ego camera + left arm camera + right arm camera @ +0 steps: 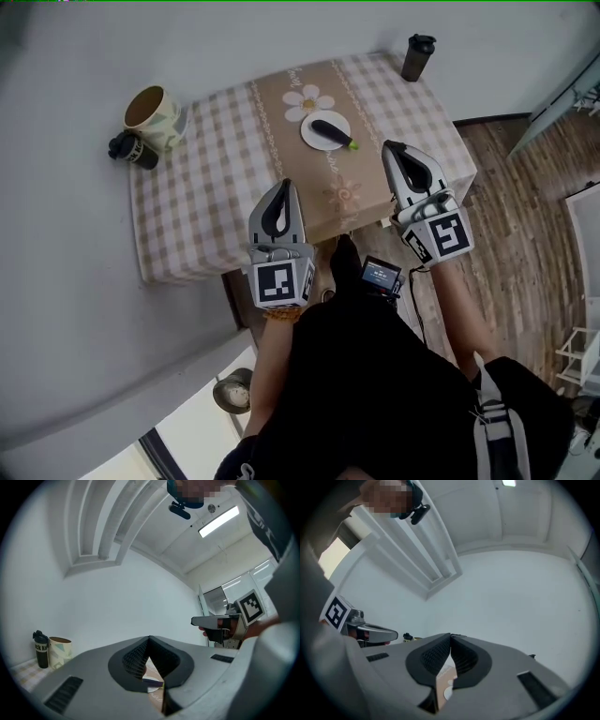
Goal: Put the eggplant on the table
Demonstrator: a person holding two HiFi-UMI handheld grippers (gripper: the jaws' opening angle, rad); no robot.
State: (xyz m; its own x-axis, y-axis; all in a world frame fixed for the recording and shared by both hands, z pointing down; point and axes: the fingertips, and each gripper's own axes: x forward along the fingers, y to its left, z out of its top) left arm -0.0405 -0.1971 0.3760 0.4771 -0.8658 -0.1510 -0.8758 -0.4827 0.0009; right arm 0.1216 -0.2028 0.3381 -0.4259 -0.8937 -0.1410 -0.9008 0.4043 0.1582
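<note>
Hovering shut and empty above the table's point(206, 187) near edge, left gripper point(284, 186) and right gripper point(390, 148) have grabbed nothing, the eggplant point(333, 134) lies on the white plate point(319, 143) toward the far edge, so pick-up and set-down look wholly undone.

the checked table point(206, 187) is mostly bare cloth. the white plate point(317, 141) with the eggplant point(330, 132) sits right of the middle, with open cloth round it on every side. from the plate, a mug point(155, 114) and a small black bottle point(133, 150), just beside each other, stand well apart at 9 o'clock by the left edge. a dark shaker bottle point(418, 57) stands at 1 o'clock in the far right corner. the near edge at 6 o'clock lies open.
</note>
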